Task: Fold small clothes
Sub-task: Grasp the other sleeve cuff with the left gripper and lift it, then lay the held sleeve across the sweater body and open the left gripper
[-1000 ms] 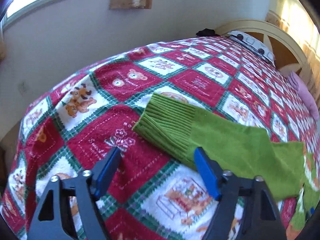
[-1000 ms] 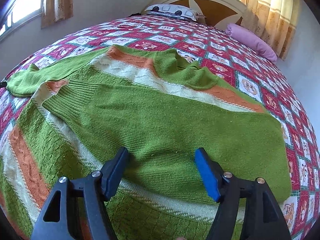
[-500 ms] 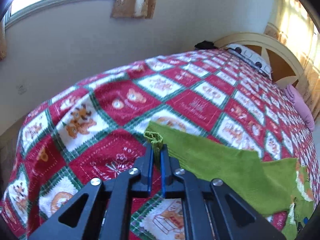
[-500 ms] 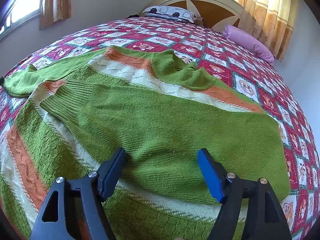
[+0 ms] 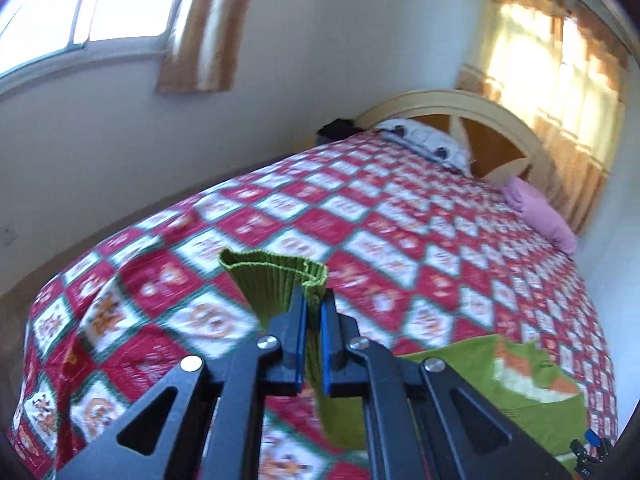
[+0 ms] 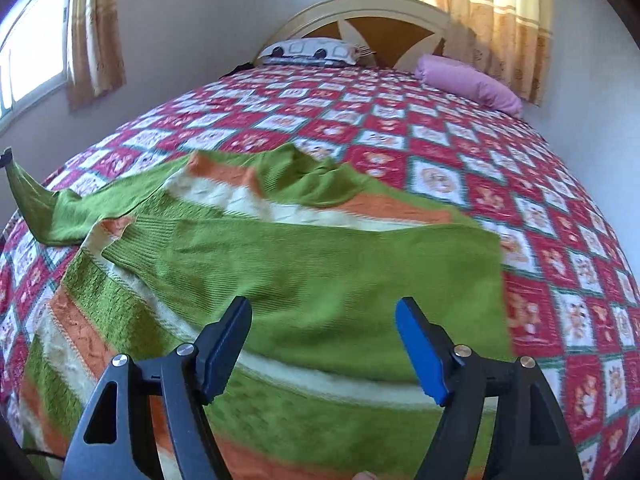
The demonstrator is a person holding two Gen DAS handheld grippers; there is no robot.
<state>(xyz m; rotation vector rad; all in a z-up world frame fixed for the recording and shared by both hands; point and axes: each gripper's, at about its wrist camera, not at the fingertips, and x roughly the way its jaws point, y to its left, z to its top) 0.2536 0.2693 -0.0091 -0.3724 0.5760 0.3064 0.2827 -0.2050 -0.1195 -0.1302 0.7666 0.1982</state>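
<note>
A green knit sweater point(image 6: 304, 264) with orange and cream stripes lies spread on the bed; one sleeve is folded across its body. My left gripper point(image 5: 314, 308) is shut on the ribbed cuff point(image 5: 276, 280) of the other sleeve and holds it lifted above the bedspread. The lifted sleeve point(image 6: 28, 196) also shows at the left edge of the right wrist view. My right gripper point(image 6: 324, 332) is open and empty, hovering just above the folded sleeve near the sweater's lower body.
The bed has a red, white and green checked bedspread point(image 6: 480, 148). A wooden headboard point(image 6: 384, 28), a patterned pillow point(image 6: 312, 50) and a pink pillow point(image 6: 468, 80) are at the far end. A wall and window point(image 5: 80, 12) are to the left.
My left gripper closed on the sleeve cuff and raised it off the bed. My right gripper stayed open and drew back a little.
</note>
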